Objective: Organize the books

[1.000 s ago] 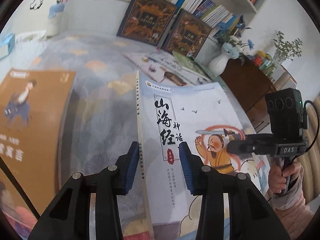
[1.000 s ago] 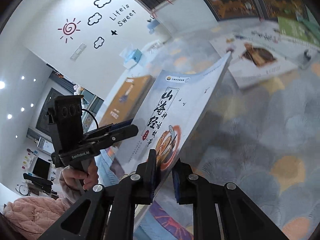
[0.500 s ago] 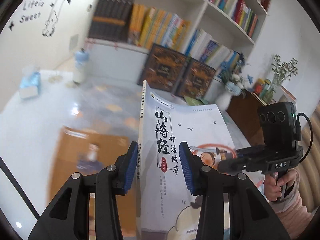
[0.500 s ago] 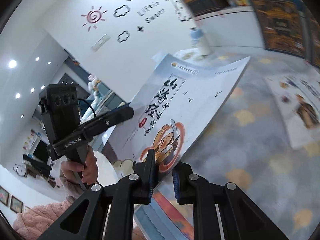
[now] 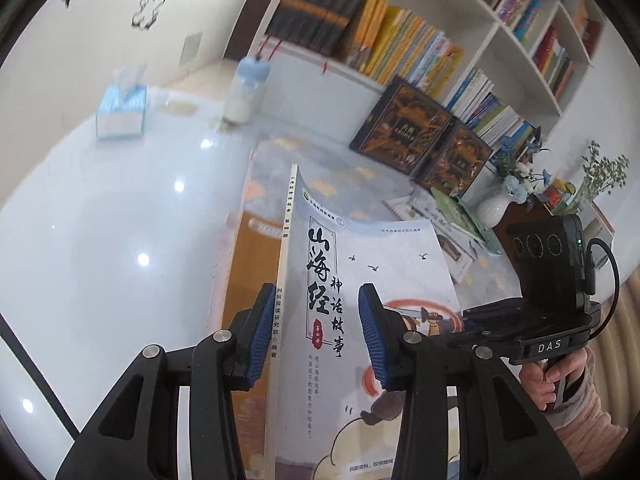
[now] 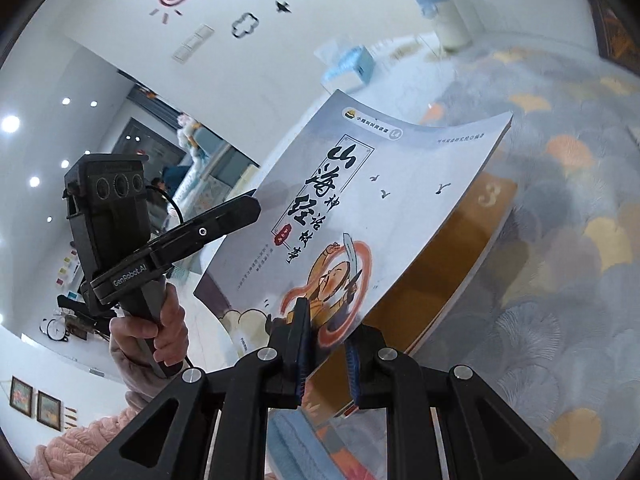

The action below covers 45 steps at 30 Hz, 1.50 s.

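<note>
**Pale book held aloft over the orange one**

In the left wrist view the left gripper (image 5: pixel 316 332) straddles the spine side of the pale storybook (image 5: pixel 360 280). Its jaws stand part-way apart; the left pad looks to rest against the spine, the right pad seems to stand off the cover, so whether it truly grips I cannot tell. The book's long axis runs away from the jaws, toward the bookshelf (image 5: pixel 460 52). Below it an orange book (image 5: pixel 252 264) lies flat on the patterned mat (image 5: pixel 360 172).

To the right, the right gripper (image 6: pixel 326 354) has its jaws nearly closed on the book's lower right edge, carrying it tilted. The next move likely turns on lowering the pale book squarely onto the orange one.
</note>
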{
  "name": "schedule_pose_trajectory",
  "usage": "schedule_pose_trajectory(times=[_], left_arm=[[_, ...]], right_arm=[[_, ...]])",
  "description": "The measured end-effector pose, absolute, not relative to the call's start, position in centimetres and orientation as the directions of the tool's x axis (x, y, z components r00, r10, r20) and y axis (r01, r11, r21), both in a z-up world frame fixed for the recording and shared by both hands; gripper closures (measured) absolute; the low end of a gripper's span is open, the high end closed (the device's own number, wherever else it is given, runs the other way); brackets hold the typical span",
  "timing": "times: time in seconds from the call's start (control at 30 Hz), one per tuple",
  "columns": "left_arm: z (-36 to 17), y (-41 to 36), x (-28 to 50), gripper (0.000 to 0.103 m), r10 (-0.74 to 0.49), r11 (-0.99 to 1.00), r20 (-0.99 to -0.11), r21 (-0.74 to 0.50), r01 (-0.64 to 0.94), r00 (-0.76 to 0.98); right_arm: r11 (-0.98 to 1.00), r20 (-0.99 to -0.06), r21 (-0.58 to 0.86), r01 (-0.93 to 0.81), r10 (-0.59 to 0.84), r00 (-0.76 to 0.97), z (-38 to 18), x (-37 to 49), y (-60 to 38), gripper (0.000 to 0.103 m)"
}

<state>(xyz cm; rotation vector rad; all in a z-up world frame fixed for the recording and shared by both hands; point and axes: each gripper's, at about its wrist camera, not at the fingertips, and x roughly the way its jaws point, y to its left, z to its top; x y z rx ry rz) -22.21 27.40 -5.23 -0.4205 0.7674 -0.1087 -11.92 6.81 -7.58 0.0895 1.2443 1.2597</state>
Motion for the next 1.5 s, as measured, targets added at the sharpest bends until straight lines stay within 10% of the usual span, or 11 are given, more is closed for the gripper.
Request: schedule_pose_trajectory(times=[0.53, 0.7, 0.83, 1.5], left_arm=[[-8.4, 27.6, -21.2, 0.061, -0.132, 0.956, -0.739, -0.272, -0.113, 0.661], [-7.7, 27.3, -21.1, 0.056, -0.07, 0.965, -0.742, -0.22, -0.143, 0.666], [-6.7, 27.4, -21.3, 0.041, -0.022, 0.966, -0.736, -0.189, -0.175, 0.676], [-2.7, 27.6, -24.9, 0.038, 0.066, 0.937, -0.676, -0.212, -0.278, 0.734]], right_arm=[[0.455, -0.689, 0.642, -0.617, 0.696, -0.203, -10.1, -10.5, 8.3, 0.083], [0.446, -0.661, 0.685, -0.576, 0.713, -0.234, -9.8, -10.9, 8.0, 0.042], [0.453, -0.692, 0.646, -0.614, 0.687, -0.221, -9.1, -11.8, 8.8, 0.031], [0.494, -0.814, 0.522, -0.696, 0.533, -0.232, -8.1, -12.9, 11.8, 0.028]])
